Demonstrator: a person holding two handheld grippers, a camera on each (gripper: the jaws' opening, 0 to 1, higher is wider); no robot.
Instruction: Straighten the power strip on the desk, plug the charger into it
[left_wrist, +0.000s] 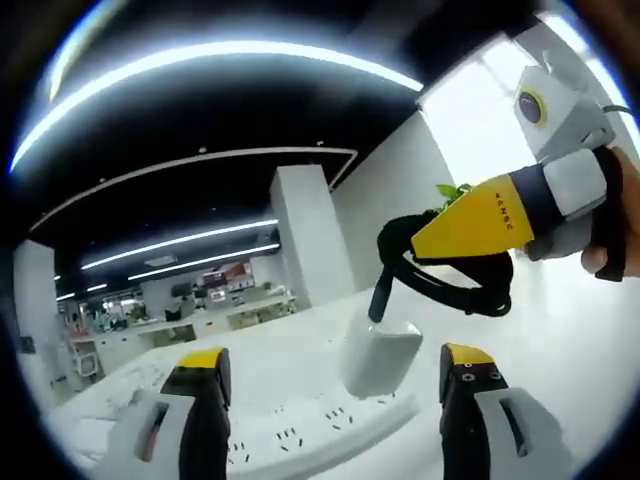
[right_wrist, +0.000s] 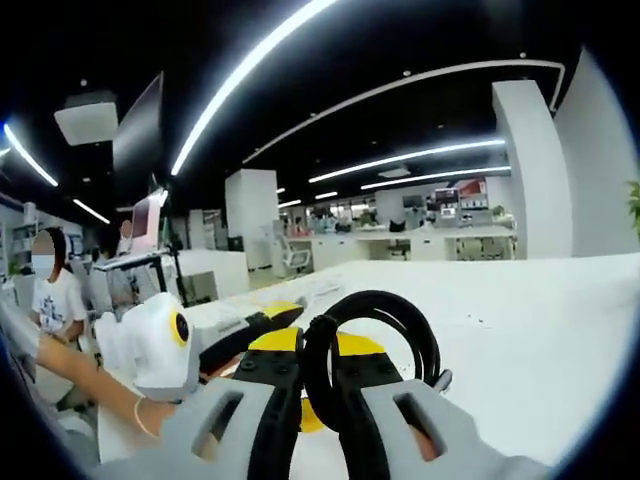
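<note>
A white power strip (left_wrist: 300, 440) lies flat on the white desk (left_wrist: 560, 350), between the fingers of my open left gripper (left_wrist: 335, 385). A white charger (left_wrist: 380, 355) stands upright on the strip; whether its prongs are seated is hidden. Its black cable (left_wrist: 450, 280) rises from the charger top into a coiled loop. My right gripper (left_wrist: 405, 240), yellow-jawed, enters from the right and is shut on that loop. In the right gripper view the cable loop (right_wrist: 372, 335) stands up between the jaws of my shut right gripper (right_wrist: 320, 365), with the left gripper (right_wrist: 262, 322) low at the left.
A person's forearm (right_wrist: 95, 390) holds the left gripper. Another person (right_wrist: 55, 290) sits at far left beside a monitor (right_wrist: 140, 225). Desks and chairs (right_wrist: 300, 255) fill the office background. White desk surface (right_wrist: 520, 340) stretches wide to the right.
</note>
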